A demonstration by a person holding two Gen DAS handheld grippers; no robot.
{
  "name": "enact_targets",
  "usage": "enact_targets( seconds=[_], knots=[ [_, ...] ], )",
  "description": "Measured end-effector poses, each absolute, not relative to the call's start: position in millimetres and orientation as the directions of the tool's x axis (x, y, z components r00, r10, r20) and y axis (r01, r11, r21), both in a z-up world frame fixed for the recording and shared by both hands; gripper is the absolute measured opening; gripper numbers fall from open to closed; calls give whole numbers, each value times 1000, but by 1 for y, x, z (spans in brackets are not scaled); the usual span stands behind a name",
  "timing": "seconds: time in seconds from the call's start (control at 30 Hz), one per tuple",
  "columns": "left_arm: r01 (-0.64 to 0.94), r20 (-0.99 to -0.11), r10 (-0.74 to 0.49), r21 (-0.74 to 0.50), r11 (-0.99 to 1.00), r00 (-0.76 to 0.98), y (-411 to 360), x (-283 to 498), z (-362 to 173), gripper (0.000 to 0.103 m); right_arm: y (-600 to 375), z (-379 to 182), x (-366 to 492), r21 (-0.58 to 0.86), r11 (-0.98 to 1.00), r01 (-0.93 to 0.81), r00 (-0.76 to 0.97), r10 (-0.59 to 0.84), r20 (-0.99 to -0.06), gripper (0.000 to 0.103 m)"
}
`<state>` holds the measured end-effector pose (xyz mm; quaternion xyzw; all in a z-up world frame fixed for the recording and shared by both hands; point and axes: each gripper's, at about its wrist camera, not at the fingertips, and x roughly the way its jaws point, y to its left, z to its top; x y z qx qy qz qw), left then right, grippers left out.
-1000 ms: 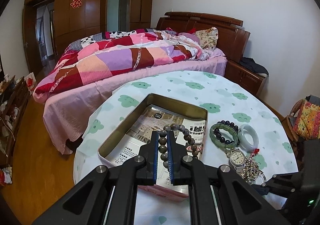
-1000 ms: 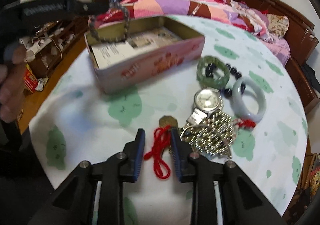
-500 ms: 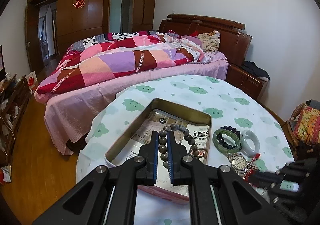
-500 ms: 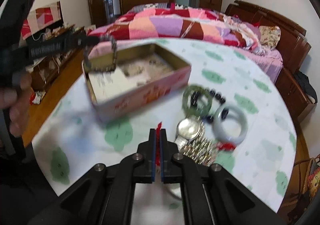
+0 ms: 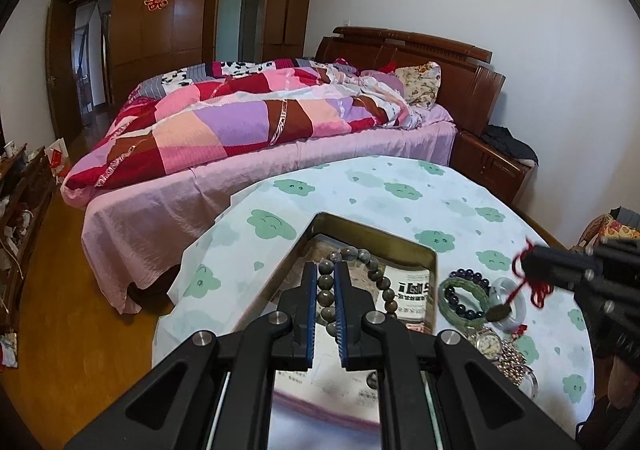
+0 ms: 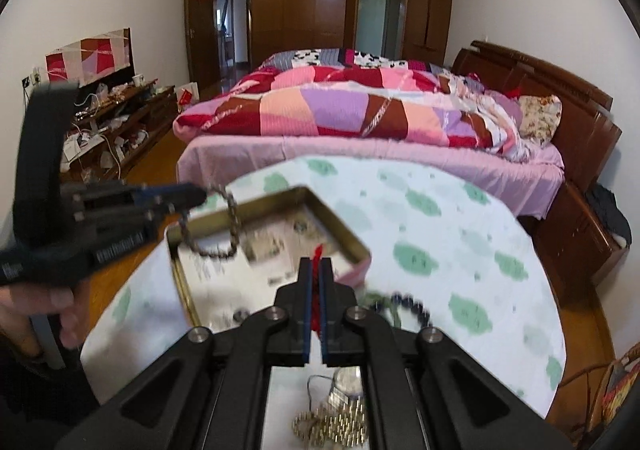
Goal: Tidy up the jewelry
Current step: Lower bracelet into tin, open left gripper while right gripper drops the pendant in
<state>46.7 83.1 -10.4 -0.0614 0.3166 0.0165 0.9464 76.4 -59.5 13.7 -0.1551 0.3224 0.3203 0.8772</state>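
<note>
My left gripper [image 5: 326, 270] is shut on a brown bead bracelet [image 5: 384, 282], which hangs over the open tin box [image 5: 376, 234]. From the right wrist view the same bracelet [image 6: 232, 217] dangles from the left gripper [image 6: 200, 195] above the tin's [image 6: 340, 234] near corner. My right gripper [image 6: 316, 264] is shut on a red cord [image 6: 317, 252], lifted above the table. In the left wrist view the red cord [image 5: 520, 282] hangs from the right gripper [image 5: 532, 262] with a bronze pendant [image 5: 498, 314] swinging at its end.
On the round table beside the tin lie a green bracelet [image 5: 464, 298], a dark bead bracelet [image 5: 468, 276], a pale jade bangle [image 5: 516, 310], a watch [image 5: 488, 342] and a gold bead chain [image 6: 332, 426]. A bed [image 5: 248, 137] stands beyond the table. A person's hand [image 6: 60, 302] holds the left gripper.
The right gripper shut on the red cord and lifted it off the table towards the tin. The left gripper, still holding the bead bracelet, drew back a little over the tin.
</note>
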Motion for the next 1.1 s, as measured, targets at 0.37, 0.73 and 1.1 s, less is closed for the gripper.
enact_targets(
  seconds=[0.37,0.73,1.1],
  knots=[
    [-52,-646,-22,-95,994,763,89,82,-19,7,-35,5,115,-30,758,-652,584,476,-657,4],
    [-45,-688,2,-45,998,726,92,112,-31,7,-20,-7,136,-39,771,-636,581,445,-681,4],
    [-38,-718,12,-20,999,696,97,130,-42,7,-11,-28,152,-52,787,-615,571,399,-718,4]
  ],
)
